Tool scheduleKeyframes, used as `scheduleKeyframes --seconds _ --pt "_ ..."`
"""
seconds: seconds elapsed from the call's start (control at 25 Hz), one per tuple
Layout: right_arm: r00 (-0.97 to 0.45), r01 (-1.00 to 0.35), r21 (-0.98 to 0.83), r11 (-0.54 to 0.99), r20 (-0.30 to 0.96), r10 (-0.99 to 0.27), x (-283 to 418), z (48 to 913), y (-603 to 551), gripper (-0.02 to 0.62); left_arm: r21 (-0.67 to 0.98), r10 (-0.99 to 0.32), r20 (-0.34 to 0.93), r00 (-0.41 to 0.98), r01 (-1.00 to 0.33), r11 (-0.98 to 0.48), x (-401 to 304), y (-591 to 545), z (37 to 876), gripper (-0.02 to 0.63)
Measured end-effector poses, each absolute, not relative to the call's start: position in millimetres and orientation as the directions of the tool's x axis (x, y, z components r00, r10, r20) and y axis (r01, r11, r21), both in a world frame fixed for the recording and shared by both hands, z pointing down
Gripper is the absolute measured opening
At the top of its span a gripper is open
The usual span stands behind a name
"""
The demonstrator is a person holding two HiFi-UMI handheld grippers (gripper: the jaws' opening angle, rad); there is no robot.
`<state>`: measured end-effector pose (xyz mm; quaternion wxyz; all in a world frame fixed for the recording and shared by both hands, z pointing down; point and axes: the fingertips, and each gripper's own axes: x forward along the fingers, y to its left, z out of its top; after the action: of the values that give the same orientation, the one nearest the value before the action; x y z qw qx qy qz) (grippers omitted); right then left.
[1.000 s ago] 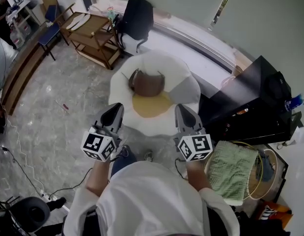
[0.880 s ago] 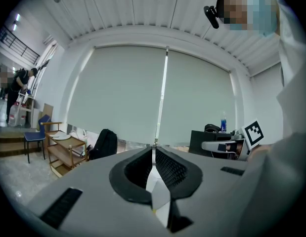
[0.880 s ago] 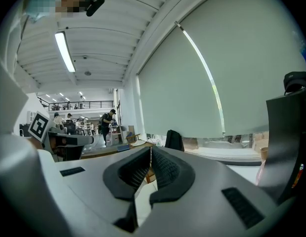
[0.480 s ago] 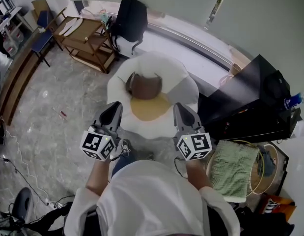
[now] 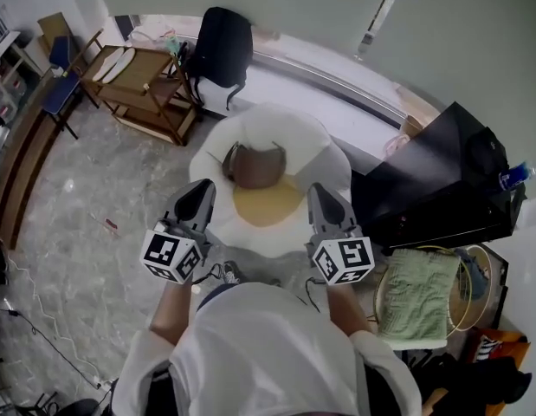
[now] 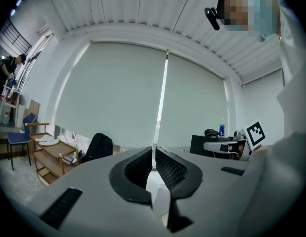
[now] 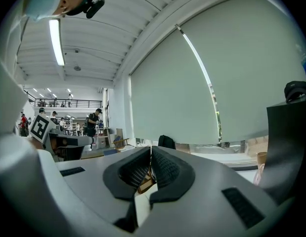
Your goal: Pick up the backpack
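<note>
A black backpack (image 5: 221, 52) leans upright on the low window ledge at the far side of the room; it also shows small in the left gripper view (image 6: 98, 146) and in the right gripper view (image 7: 166, 142). My left gripper (image 5: 201, 196) and right gripper (image 5: 320, 198) are held level side by side, both shut with nothing between the jaws. They hover over the near edge of a white round chair (image 5: 319, 146) that carries a brown bag (image 5: 256, 165) and a tan cushion (image 5: 269, 199). The backpack lies well beyond both grippers.
A wooden shelf cart (image 5: 145, 78) stands left of the backpack. A black cabinet (image 5: 441, 180) fills the right side, with a basket holding a green towel (image 5: 415, 295) near it. A blue chair (image 5: 58, 94) stands at far left. Grey marble floor (image 5: 86, 206) spreads out on the left.
Both grippers have moved forward toward the white chair and the window; the chair and backpack sit slightly closer in view. The jaws stayed shut.
</note>
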<state>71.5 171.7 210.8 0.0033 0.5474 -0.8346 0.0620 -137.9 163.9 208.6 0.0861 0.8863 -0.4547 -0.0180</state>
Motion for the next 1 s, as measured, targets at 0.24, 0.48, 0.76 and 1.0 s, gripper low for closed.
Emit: scheduleKeyframes --seconds 0.24,0.48,0.76,1.0 --pt "-0.342 -0.937 -0.107 0.334 0.077 -0.936 37.6 214.4 162.2 0.031 0.171 -0.775 0.046 0.630 -0.770 -0.615 -174.9 143.5 212.0 0.048" --pt "-0.310 -0.948 -0.098 0.303 0.076 -0.948 25.5 216.8 158.5 0.030 0.184 -0.751 0.053 0.658 -0.746 -0.640 -186.1 130.8 219.9 0.048" --pt "-0.320 -0.945 -0.103 0.311 0.083 -0.944 34.7 218.0 142.1 0.030 0.187 -0.747 0.070 0.661 -0.744 -0.641 -173.9 116.6 223.8 0.048" --pt "-0.356 -0.932 -0.104 0.347 0.078 -0.931 74.1 219.3 111.9 0.030 0.184 -0.773 0.068 0.631 -0.769 -0.612 -134.9 93.5 222.1 0.048"
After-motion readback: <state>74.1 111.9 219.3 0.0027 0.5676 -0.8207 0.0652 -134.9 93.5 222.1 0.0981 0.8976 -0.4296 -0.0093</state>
